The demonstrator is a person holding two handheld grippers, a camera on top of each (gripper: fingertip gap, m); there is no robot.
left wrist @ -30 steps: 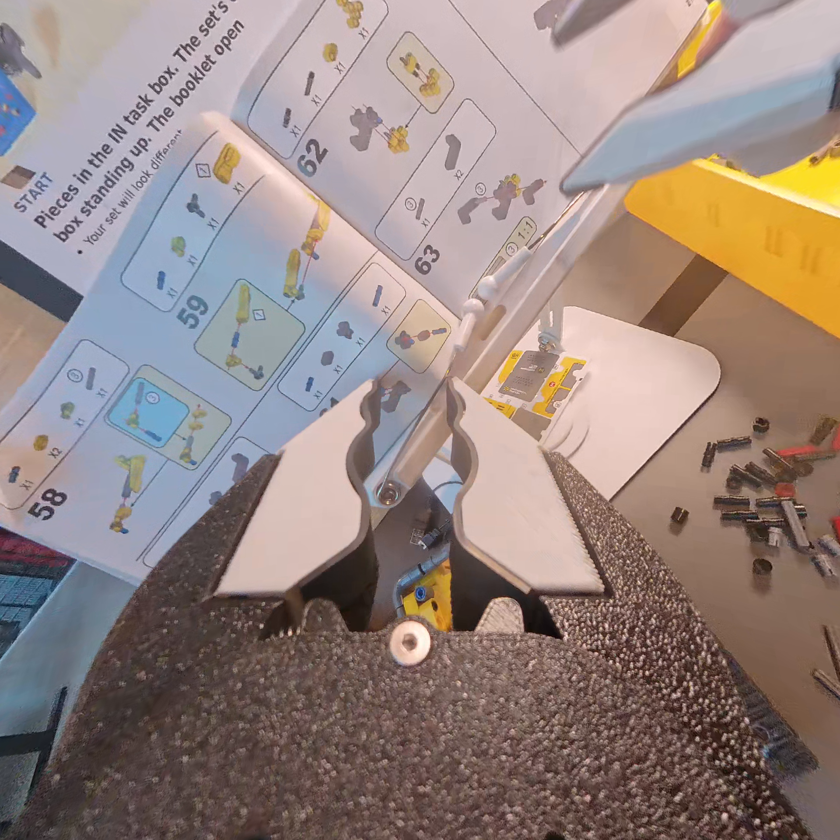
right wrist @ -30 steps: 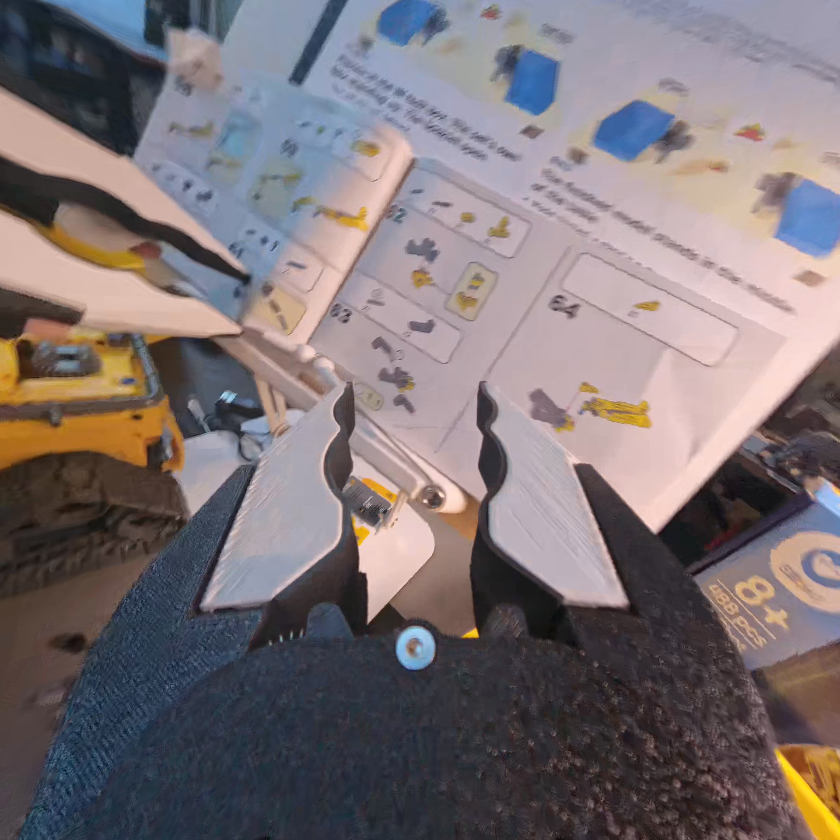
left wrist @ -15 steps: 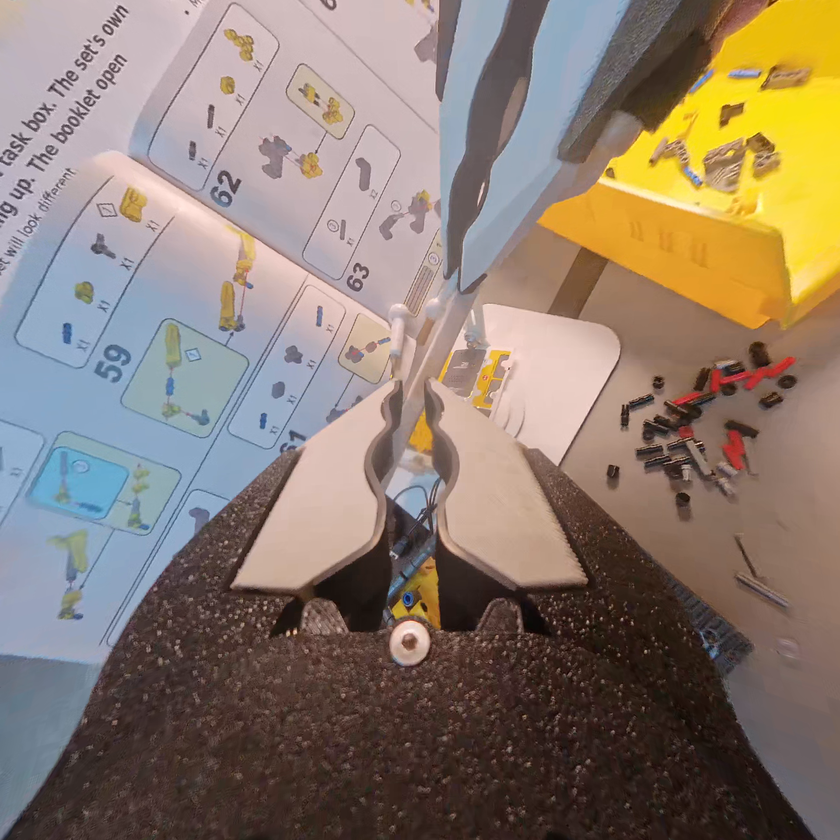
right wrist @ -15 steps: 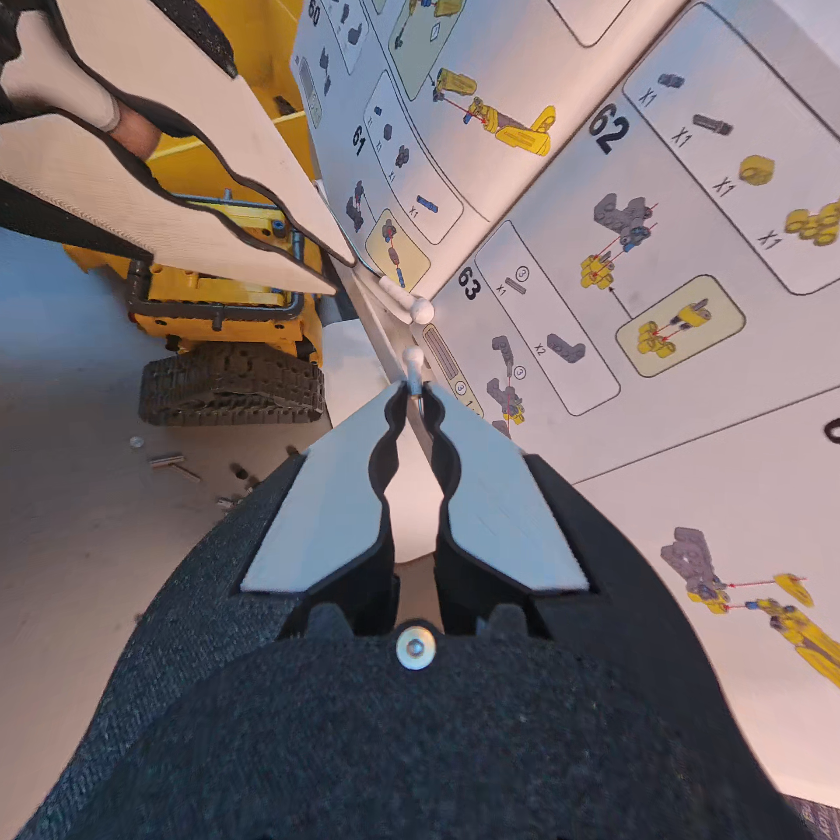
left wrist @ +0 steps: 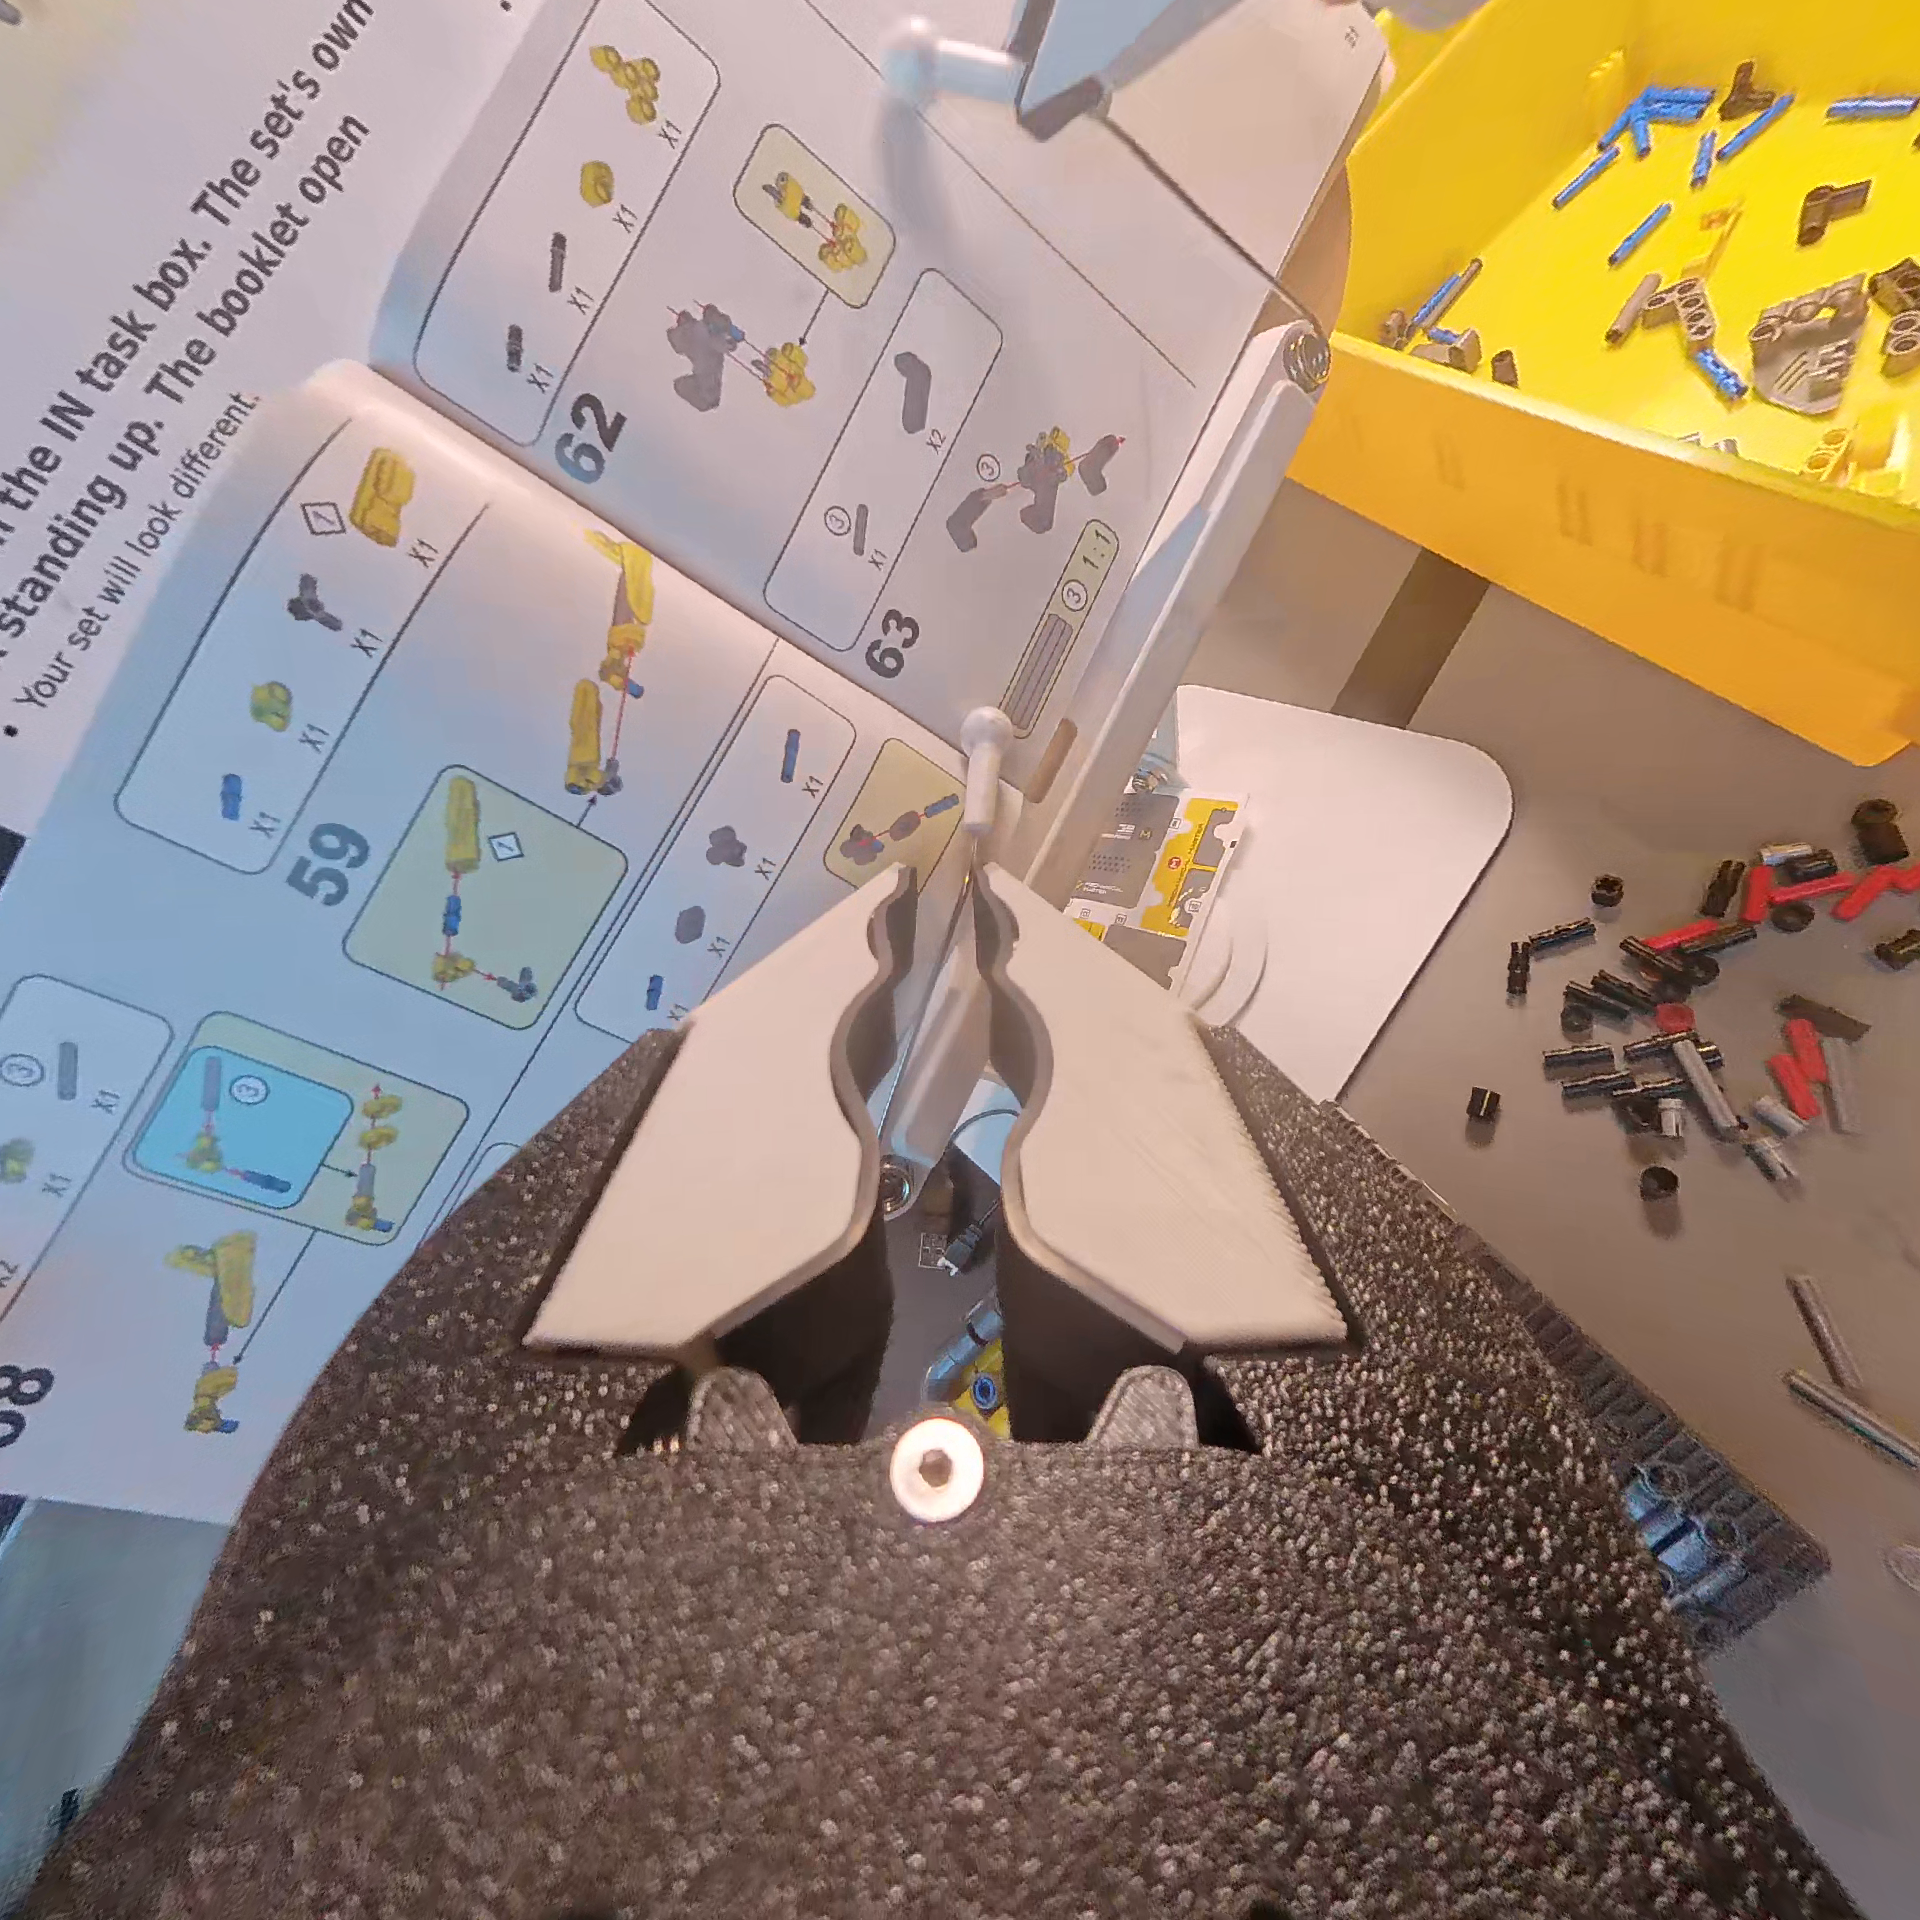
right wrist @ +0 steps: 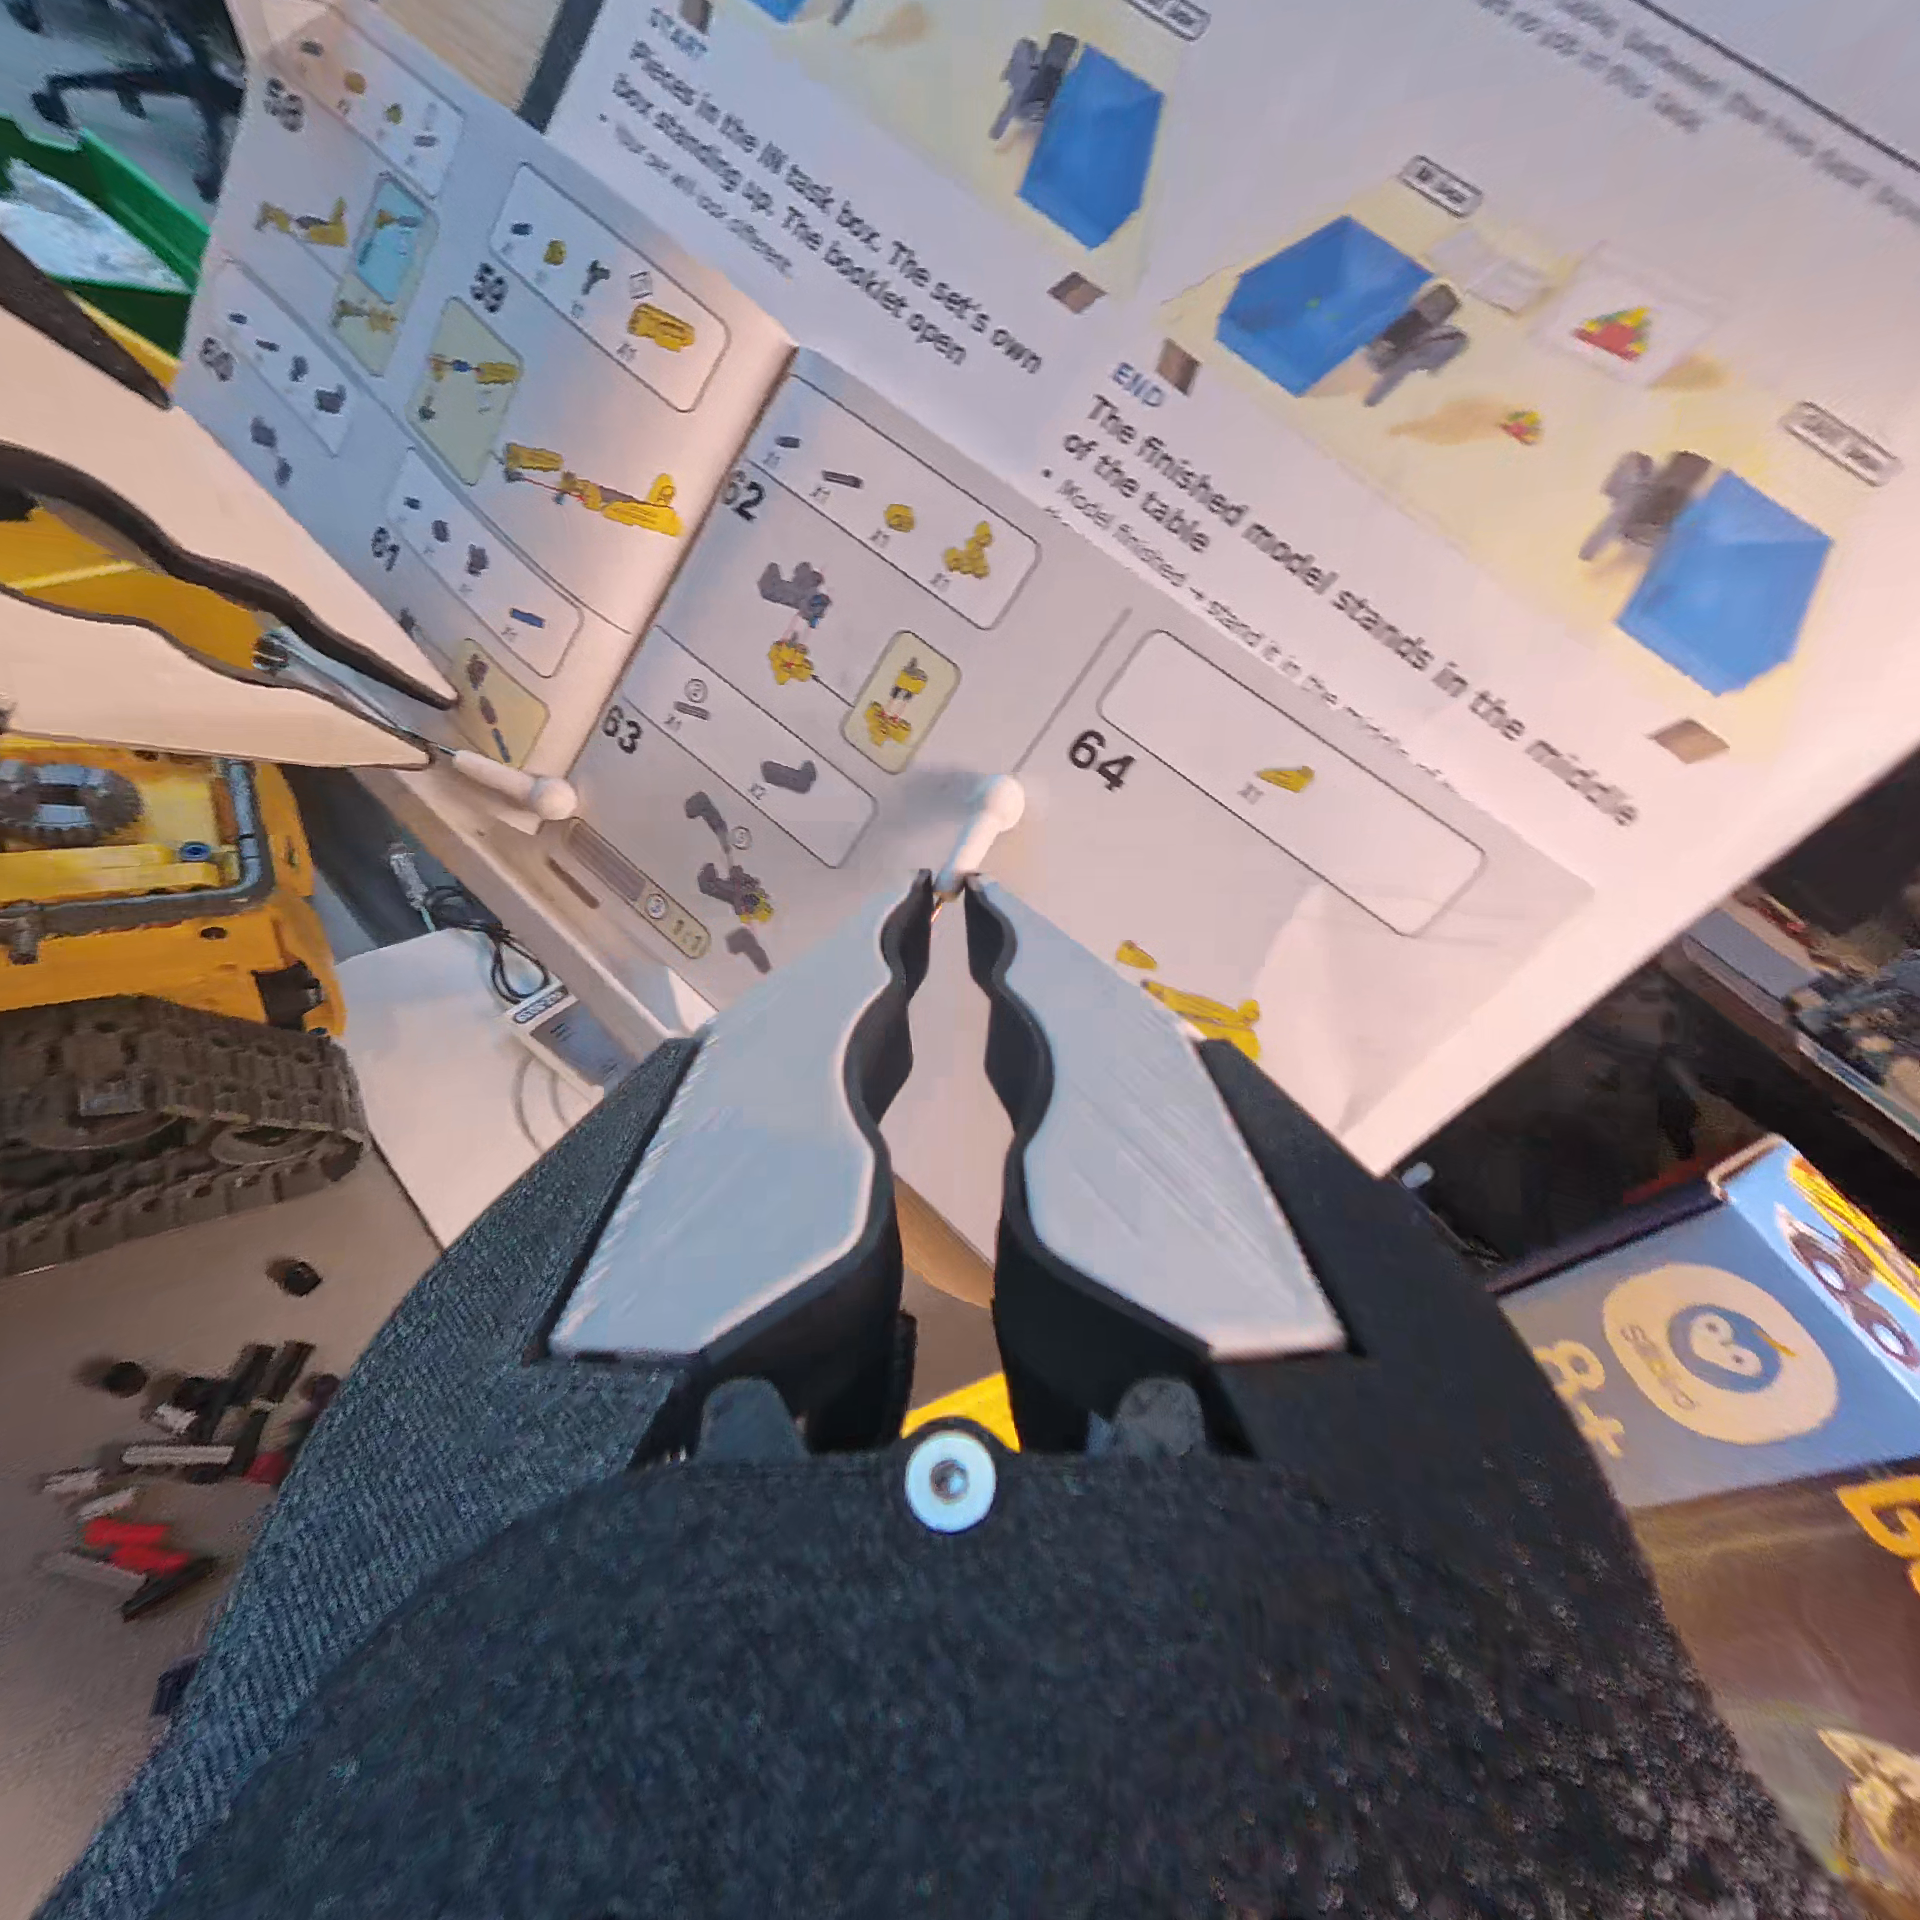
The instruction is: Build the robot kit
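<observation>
Fingers of left gripper [left wrist: 943,883] pinched on left page clip [left wrist: 981,771] of stand [left wrist: 1164,644]; fingers of right gripper [right wrist: 945,888] nipped shut on right clip [right wrist: 987,816] — lifted off booklet [right wrist: 831,582]. Booklet propped open on stand. Right of stand: yellow bin [left wrist: 1621,457], loose pins [left wrist: 1683,1029] on counter [left wrist: 1558,1299]. Left of stand — tracked yellow model [right wrist: 135,935].

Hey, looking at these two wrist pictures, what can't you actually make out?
- Left wrist view: right gripper cut off by the top edge, only its tips show.
- Right wrist view: instruction booklet blurred by motion; small parts illegible.
- Right wrist view: yellow tracked model cut by the left edge and left gripper.
</observation>
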